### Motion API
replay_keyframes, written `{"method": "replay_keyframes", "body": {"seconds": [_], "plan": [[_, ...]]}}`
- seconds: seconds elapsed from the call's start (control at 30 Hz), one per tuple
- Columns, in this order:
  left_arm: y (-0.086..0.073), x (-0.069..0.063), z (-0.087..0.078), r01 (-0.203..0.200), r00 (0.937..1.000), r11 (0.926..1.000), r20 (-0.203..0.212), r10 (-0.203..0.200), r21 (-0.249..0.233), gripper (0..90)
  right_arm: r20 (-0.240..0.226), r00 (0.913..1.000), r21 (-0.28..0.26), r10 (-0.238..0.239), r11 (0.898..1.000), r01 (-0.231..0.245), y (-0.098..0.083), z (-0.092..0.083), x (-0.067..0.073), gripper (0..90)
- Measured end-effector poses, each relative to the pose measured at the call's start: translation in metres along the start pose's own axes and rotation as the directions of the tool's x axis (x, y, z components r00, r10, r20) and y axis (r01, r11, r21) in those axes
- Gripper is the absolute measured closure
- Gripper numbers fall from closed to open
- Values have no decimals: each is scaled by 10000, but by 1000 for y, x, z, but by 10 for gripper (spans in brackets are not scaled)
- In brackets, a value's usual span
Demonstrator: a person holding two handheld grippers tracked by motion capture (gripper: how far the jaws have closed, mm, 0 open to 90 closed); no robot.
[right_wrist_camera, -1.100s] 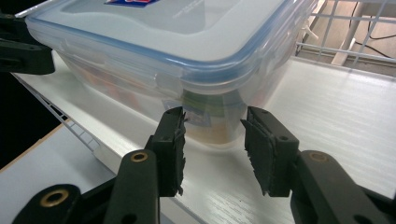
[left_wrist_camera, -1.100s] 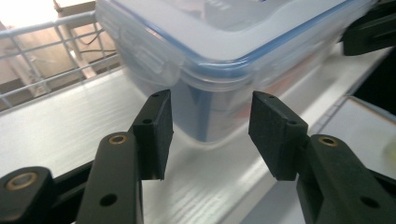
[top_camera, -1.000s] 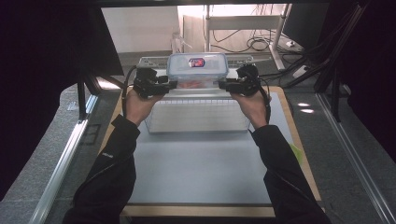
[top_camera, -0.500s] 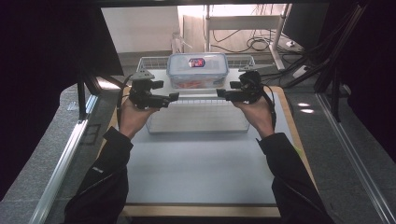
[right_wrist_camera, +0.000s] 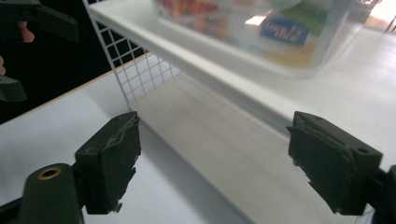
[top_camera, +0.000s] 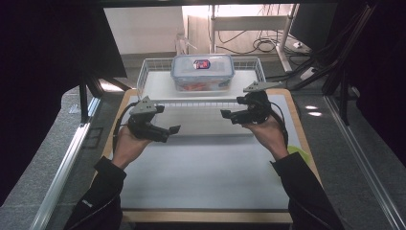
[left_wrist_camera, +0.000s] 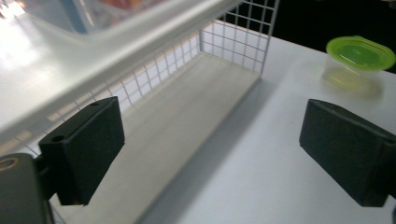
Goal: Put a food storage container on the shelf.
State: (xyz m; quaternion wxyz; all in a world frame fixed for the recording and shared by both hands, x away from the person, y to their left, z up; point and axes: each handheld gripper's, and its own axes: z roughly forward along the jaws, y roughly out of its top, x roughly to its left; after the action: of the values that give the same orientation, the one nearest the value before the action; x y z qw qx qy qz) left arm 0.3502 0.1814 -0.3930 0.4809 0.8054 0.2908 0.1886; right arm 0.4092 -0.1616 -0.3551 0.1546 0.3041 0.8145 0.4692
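A clear lidded box (top_camera: pixel 202 72) with food inside stands on top of a white wire rack (top_camera: pixel 158 84) at the far side of the table. Both grippers hover in front of the rack, apart from the box. My left gripper (top_camera: pixel 168 130) is at the left, my right gripper (top_camera: pixel 229 115) at the right, and they point toward each other. Each pair of jaws has just been opening and stands wide with nothing between. In the left gripper view the left gripper (left_wrist_camera: pixel 215 149) faces the rack (left_wrist_camera: pixel 233 32). In the right gripper view the right gripper (right_wrist_camera: pixel 219 158) faces the box (right_wrist_camera: pixel 266 28).
A small tub with a green lid (left_wrist_camera: pixel 359 56) sits on the white table top to the right of the rack, partly behind the right forearm in the high view (top_camera: pixel 299 152). A metal rail (top_camera: pixel 62 167) runs along the table's left side. Cables lie beyond the rack.
Both hands have drawn back from the ends of the box toward the person and sunk a little. Both pairs of jaws have opened. The box stays on the rack.
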Motion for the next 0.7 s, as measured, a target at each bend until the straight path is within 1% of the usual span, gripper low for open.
{"method": "replay_keyframes", "body": {"seconds": [0.07,0.2,0.27,0.33,0.4,0.5,0.53,0.7], "plan": [[-5,-5,-1,-98,10000,9999,18,98,-65,41,15,10000,47,-41,10000,41,-6,-1,3,144],[-16,-15,-3,73,9999,9994,129,-69,-332,26,-64,10000,82,-73,9999,73,-17,-5,8,123],[-22,-18,-4,184,9996,9990,234,-175,-399,16,158,9999,49,-41,10000,40,-23,-7,11,84],[-29,-21,-4,311,9990,9986,328,-297,-418,7,345,9994,53,-46,10000,44,-29,-10,12,63],[-35,-24,-3,434,9982,9984,420,-419,-356,3,388,9992,20,83,10000,-84,-36,-12,12,55],[-44,-30,-1,249,9991,9997,334,-247,-55,3,306,9990,-49,313,9995,-311,-46,-16,11,50],[-47,-32,-1,295,9989,9996,351,-295,4,3,315,9990,-26,323,9995,-322,-50,-18,11,48],[-61,-37,0,469,9982,9989,384,-469,12,9,360,9983,24,461,9989,-462,-66,-22,12,42]]}}
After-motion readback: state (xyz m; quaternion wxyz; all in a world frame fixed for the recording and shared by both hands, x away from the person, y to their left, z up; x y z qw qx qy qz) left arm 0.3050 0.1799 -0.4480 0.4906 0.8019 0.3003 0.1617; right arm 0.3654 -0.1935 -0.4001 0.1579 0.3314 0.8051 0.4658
